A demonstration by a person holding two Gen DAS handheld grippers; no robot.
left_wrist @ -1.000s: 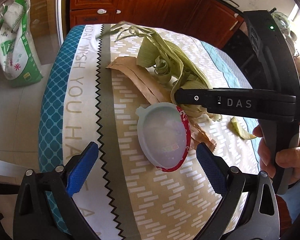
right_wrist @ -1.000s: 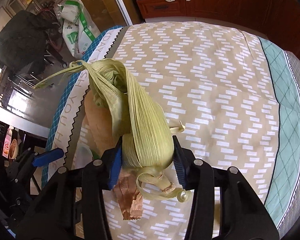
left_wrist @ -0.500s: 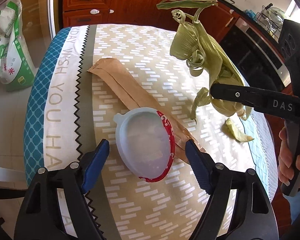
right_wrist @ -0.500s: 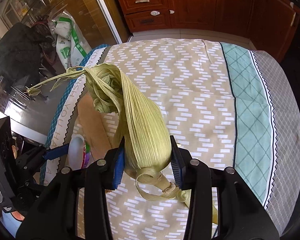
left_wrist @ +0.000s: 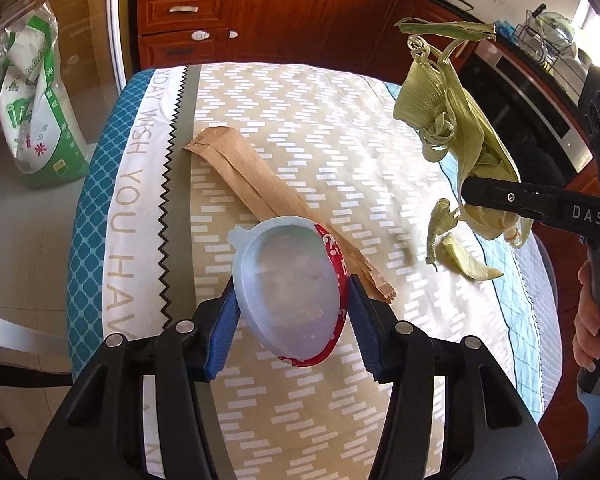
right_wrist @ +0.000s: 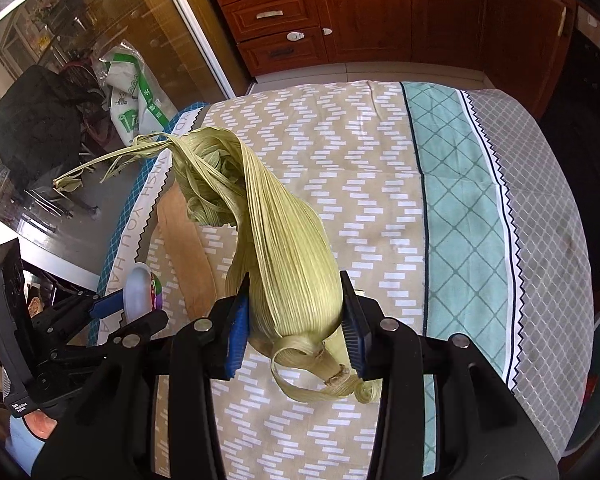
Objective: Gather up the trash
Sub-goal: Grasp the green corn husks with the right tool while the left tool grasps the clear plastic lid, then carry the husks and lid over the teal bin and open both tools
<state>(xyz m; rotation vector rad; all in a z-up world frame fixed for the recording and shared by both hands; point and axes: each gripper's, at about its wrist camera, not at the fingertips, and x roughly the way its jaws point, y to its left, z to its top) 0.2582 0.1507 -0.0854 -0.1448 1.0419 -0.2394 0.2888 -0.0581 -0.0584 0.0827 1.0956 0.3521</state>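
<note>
Tablecloth [left_wrist: 300,120] is still carrying a brown paper sleeve [left_wrist: 260,176] and a husk scrap [left_wrist: 466,262]; the right gripper [right_wrist: 296,332] is holding a corn husk bundle [right_wrist: 284,264] aloft, clamped, while the left gripper [left_wrist: 292,320] is closing its jaws around the lidded cup [left_wrist: 288,292].

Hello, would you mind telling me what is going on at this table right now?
A person is clearing trash off a table with a handheld gripper in each hand. The right gripper holds a bundle of corn husks lifted above the tablecloth. The left gripper is closing around a lidded plastic cup. A brown paper sleeve and a loose husk scrap lie on the cloth.
</note>
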